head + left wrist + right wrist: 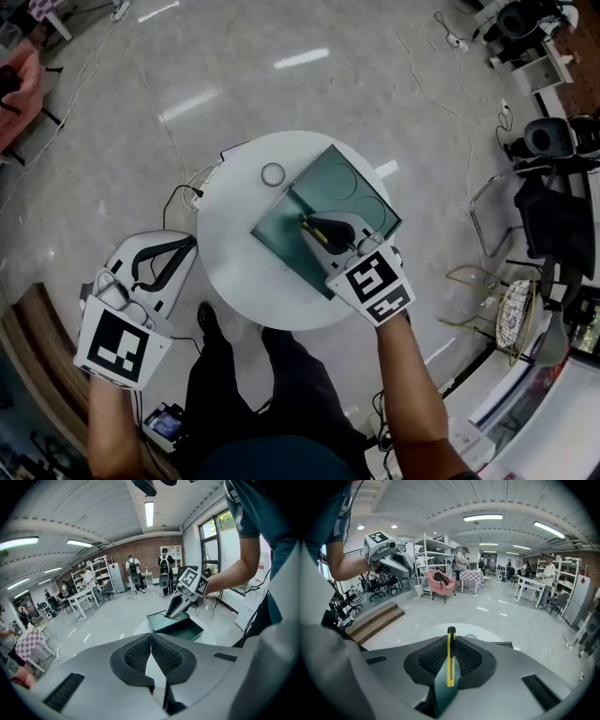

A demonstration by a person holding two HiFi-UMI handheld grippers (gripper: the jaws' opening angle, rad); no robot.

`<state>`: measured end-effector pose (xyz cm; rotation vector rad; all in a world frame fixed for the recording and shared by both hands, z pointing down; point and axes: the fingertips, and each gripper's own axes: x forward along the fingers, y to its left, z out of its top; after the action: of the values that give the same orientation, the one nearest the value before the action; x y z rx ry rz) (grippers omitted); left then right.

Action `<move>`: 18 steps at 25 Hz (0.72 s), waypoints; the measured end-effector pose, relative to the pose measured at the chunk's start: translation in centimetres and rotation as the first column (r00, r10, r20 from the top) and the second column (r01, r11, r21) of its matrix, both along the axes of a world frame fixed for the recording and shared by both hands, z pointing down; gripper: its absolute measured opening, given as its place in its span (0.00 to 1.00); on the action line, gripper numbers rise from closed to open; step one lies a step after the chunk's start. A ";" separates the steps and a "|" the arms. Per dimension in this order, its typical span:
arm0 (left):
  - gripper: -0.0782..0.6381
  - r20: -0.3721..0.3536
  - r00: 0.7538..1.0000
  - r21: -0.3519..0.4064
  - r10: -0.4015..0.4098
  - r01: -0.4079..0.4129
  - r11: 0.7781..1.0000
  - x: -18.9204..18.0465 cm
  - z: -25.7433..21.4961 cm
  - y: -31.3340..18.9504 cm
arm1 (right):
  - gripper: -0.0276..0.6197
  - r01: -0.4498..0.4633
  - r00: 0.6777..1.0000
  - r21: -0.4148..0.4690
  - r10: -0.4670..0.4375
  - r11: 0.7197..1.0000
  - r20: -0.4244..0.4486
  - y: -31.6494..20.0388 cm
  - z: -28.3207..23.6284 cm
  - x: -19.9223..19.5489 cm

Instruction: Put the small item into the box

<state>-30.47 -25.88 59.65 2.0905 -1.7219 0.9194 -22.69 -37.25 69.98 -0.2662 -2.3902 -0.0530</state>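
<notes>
At the lower left of the head view, the left hand-held gripper [186, 244] hangs over the floor, well apart from the round white surface [234, 267]. Its own view shows this hand-held gripper [151, 637] clenched pad to pad, with nothing between the pads. On the surface near its far edge lies a small ring [273, 173], just beside the dark green box [281, 236], which stands open near the middle. Over the box's open inside, the right hand-held gripper [323, 232] points its jaws downward. It is grasping a yellow and black utility knife [309, 223]. In the right gripper view the knife [450, 663] stands on edge between the ribbed pads, and its black tip sticks out past them. Whether the knife touches the box's bottom cannot be told.
</notes>
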 end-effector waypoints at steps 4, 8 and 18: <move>0.14 -0.010 1.000 -0.010 -0.001 0.001 1.000 0.5 1.3 -0.3 | 0.15 0.005 1.000 -0.029 -0.006 1.000 -0.019 0.3 2.1 0.3; 0.14 -0.013 1.000 -0.018 -0.002 0.002 1.000 0.4 2.3 0.1 | 0.15 0.012 0.999 -0.040 -0.014 0.999 -0.042 1.0 4.1 0.3; 0.14 -0.019 1.000 -0.034 -0.006 0.005 0.999 0.6 4.3 0.7 | 0.15 0.035 0.994 -0.023 -0.037 0.999 -0.105 1.8 8.4 0.8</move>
<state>-29.82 -25.20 63.94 2.0655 -1.6892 0.9178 -21.86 -35.44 78.42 -0.3142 -2.2828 -0.0297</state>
